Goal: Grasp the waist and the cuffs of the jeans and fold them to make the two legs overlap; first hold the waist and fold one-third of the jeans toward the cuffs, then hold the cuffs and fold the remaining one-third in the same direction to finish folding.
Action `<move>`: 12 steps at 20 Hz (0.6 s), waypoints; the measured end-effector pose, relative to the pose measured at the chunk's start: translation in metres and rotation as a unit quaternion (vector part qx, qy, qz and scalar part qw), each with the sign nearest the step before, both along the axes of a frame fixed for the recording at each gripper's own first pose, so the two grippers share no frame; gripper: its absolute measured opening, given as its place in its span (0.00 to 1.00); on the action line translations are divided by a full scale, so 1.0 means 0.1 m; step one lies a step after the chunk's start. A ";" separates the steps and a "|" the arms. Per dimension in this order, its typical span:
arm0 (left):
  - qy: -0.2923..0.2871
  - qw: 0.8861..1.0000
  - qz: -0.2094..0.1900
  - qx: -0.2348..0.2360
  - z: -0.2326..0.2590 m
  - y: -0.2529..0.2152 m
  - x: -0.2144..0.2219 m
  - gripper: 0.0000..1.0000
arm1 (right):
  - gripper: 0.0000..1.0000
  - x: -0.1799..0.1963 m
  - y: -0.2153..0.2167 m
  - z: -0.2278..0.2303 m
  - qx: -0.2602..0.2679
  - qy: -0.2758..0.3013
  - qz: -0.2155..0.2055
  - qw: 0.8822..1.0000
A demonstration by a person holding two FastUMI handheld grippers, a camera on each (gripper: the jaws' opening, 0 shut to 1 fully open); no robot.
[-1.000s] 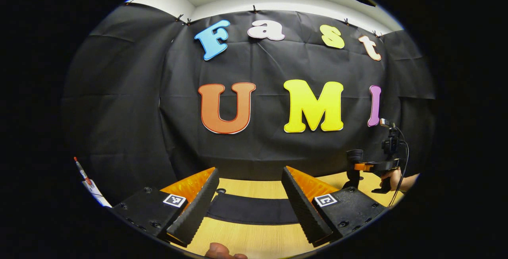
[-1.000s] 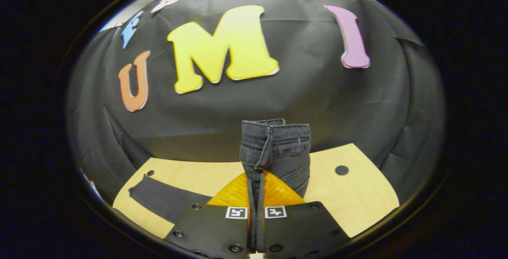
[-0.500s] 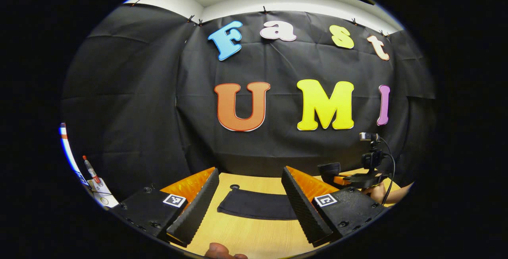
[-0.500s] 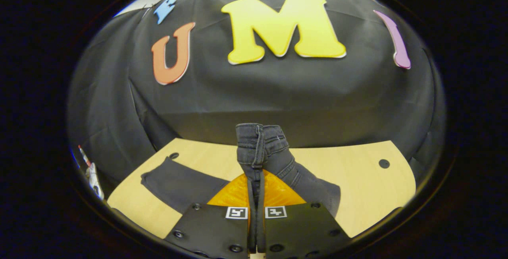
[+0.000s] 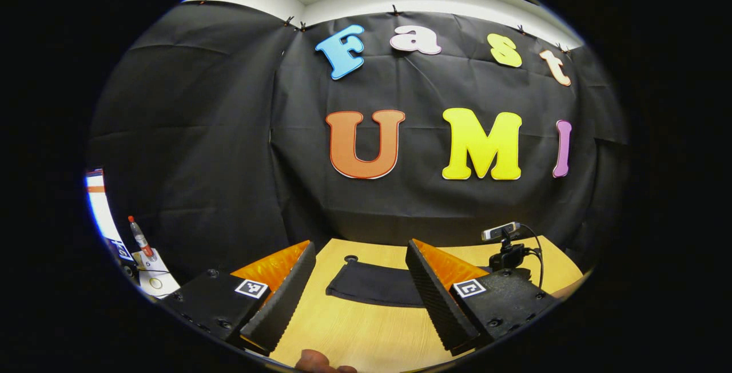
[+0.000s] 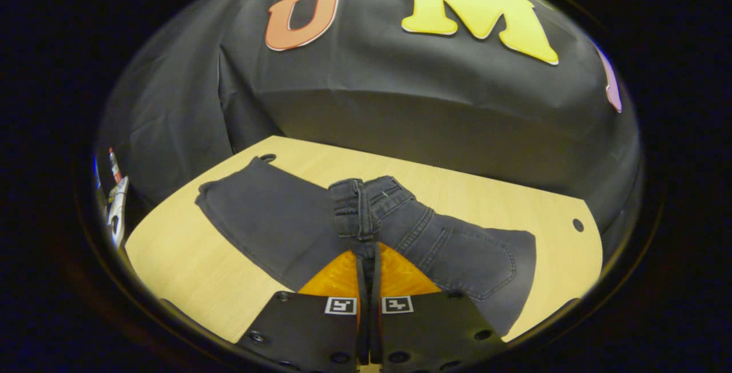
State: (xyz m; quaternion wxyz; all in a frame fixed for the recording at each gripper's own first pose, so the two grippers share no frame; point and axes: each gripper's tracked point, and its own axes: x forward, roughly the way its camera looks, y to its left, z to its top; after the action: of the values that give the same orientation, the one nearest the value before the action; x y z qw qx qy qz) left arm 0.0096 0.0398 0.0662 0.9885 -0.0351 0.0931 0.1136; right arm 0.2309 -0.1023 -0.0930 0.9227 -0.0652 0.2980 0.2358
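Two tools are at work over one pair of dark jeans (image 6: 434, 241) spread on the wooden table (image 6: 183, 264). Taking the jeans as the landmark and beginning at their left end, the cuff end (image 5: 372, 282) is seen lying flat on the table ahead of the left tool (image 5: 360, 296), whose fingers are spread wide with nothing between them; it is held just short of the cuffs, above the table. Further right, the waistband (image 6: 357, 204) is pinched between the closed fingers of the right tool (image 6: 369, 273) and is held over the middle of the jeans, with the seat and pockets draped down to its right and the legs stretching away to its left. The legs appear already laid one over the other, so the lengthwise fold is judged done. The first third-fold is judged under way, the waist not yet being released. The cuff fold remains to be made.
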 end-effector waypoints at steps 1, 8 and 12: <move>-0.001 1.000 0.000 -0.001 0.00 0.00 0.01 1.00 | 0.01 0.00 0.01 -0.04 -0.002 0.000 0.002 1.000; -0.006 1.000 -0.007 0.003 0.02 -0.02 0.08 0.94 | 0.99 -0.32 0.20 -0.30 0.019 0.056 0.046 0.997; 0.004 1.000 -0.005 -0.018 -0.16 0.05 0.20 1.00 | 1.00 -0.27 0.18 0.01 0.041 0.019 0.039 0.998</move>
State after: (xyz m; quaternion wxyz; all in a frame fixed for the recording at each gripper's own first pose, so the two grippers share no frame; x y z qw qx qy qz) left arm 0.0292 0.0445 0.0501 0.9879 -0.0523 0.0993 0.1070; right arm 0.2041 -0.0848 -0.0916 0.9087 -0.0348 0.3032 0.2850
